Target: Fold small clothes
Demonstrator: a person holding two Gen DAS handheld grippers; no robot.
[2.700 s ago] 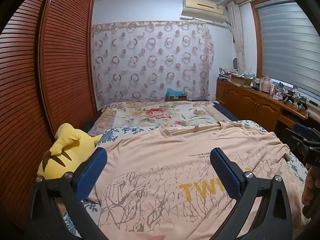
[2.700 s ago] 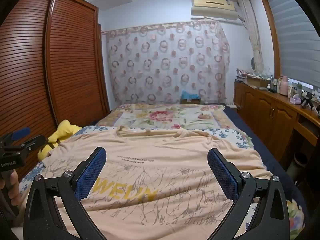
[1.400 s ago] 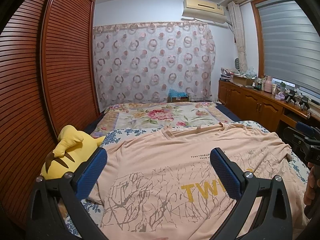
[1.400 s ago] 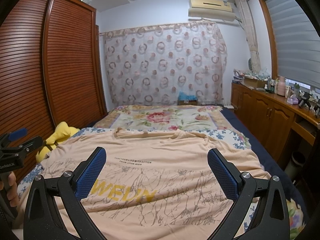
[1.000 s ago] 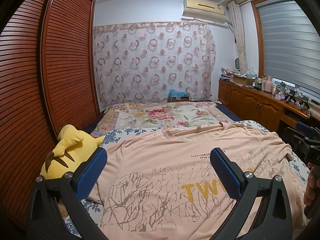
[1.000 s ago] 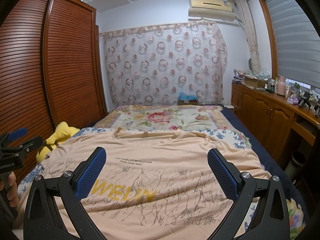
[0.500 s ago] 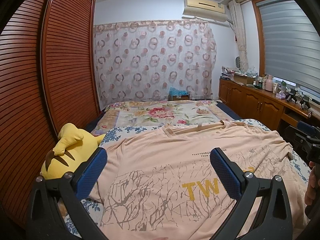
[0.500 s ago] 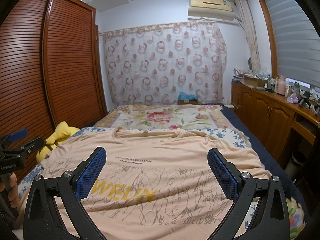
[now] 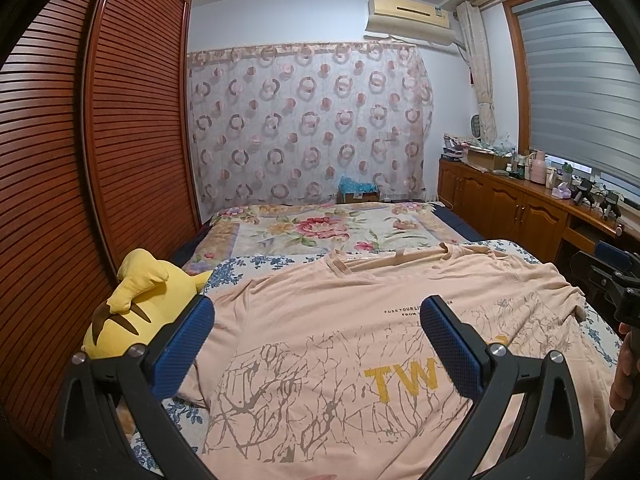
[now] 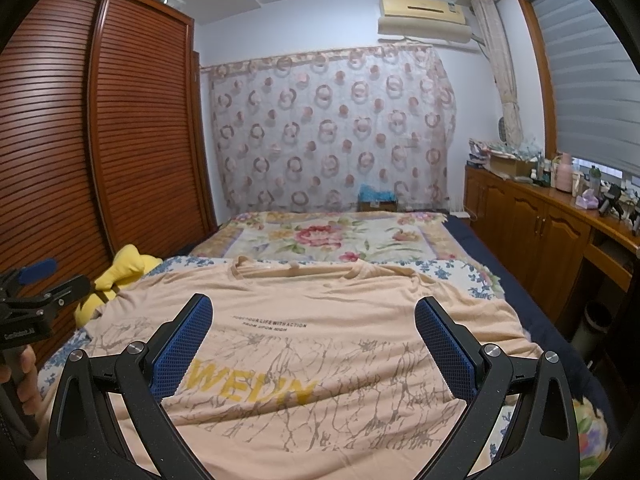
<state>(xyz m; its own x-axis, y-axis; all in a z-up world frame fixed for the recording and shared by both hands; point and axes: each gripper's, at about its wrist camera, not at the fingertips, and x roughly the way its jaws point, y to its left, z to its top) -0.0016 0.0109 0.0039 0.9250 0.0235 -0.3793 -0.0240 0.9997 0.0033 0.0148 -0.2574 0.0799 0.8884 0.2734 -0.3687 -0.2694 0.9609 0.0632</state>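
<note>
peach t-shirt (image 9: 320,344) lies flat on bed (image 9: 320,228), ahead of left tool (image 9: 316,316) and right tool (image 10: 314,314); both tools apart, holding nothing.

My feeds are dim and bluish, lit mostly by the slatted window blind (image 9: 580,92) on the right (no glare anywhere). Shadows are soft. The wardrobe (image 10: 120,140) bows strongly under fisheye distortion, corners go black, and fine print on the shirt (image 10: 320,320) stays slightly soft.
</note>
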